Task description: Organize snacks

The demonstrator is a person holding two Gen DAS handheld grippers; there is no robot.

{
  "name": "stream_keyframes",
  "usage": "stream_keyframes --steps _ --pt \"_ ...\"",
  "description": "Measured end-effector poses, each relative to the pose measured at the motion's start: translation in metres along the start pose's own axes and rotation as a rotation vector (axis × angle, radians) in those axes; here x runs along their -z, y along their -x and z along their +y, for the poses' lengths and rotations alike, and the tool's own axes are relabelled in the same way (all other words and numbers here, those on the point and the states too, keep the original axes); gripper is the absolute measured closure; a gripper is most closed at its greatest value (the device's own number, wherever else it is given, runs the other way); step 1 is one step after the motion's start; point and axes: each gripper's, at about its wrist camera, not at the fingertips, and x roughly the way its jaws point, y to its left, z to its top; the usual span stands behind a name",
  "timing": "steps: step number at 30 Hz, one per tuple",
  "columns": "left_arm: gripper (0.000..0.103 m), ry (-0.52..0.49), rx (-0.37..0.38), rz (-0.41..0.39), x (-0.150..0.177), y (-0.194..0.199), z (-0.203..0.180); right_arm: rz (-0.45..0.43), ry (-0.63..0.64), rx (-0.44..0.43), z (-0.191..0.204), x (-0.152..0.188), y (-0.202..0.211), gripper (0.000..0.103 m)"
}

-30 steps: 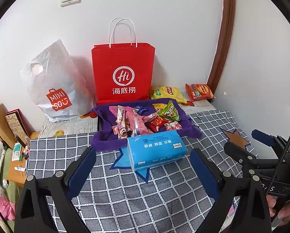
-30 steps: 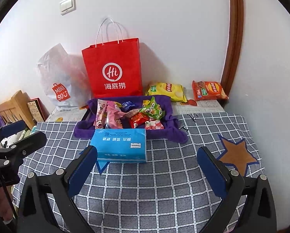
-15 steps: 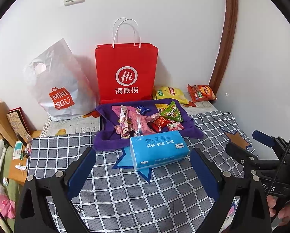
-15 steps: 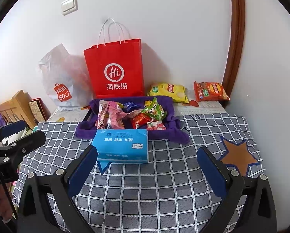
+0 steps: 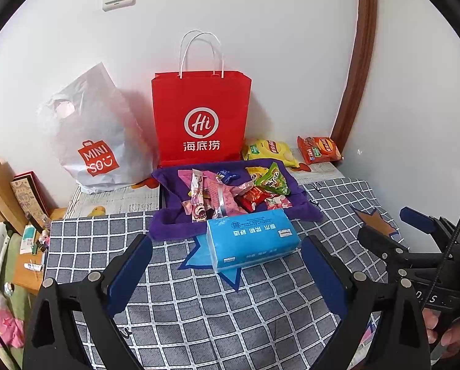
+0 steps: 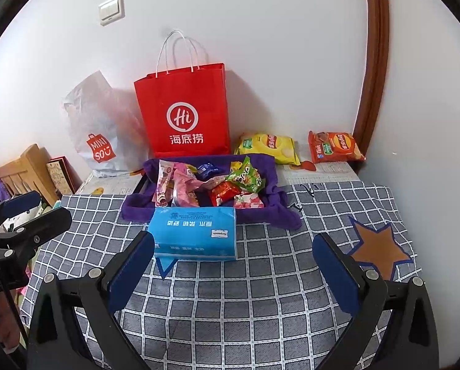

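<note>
1. Ahead of both grippers, snack packets (image 5: 227,191) lie heaped in a purple-lined tray (image 5: 165,222), behind a blue tissue pack (image 5: 251,240) lying crosswise.
2. Left gripper (image 5: 227,274) and right gripper (image 6: 233,274): jaws spread, empty; the left faces the heap more squarely.
3. Legible: "Hi 海底捞" on the red bag (image 5: 200,117); "MINISO" on the white bag (image 5: 97,141).

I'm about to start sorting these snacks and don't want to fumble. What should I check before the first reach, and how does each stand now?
1. Left gripper open and holding nothing: ok.
2. Right gripper open and holding nothing: ok.
3. Snacks heaped in the purple tray, wrappers overlapping, no single one free: not ok.
4. Blue tissue pack lies in front of the tray, in the approach path: not ok.
5. Yellow chip bag and orange chip bag lie apart by the wall, reachable: ok.
6. Whether the red paper bag has room inside: cannot tell.
</note>
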Motion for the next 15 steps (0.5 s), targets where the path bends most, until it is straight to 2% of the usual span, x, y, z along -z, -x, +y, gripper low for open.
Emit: stream_keyframes --steps 15 --pt "0.005 -0.006 -0.005 0.0 -0.001 -0.0049 -0.0001 -0.006 0.006 -0.011 0.0024 -0.0011 -0.0006 0.002"
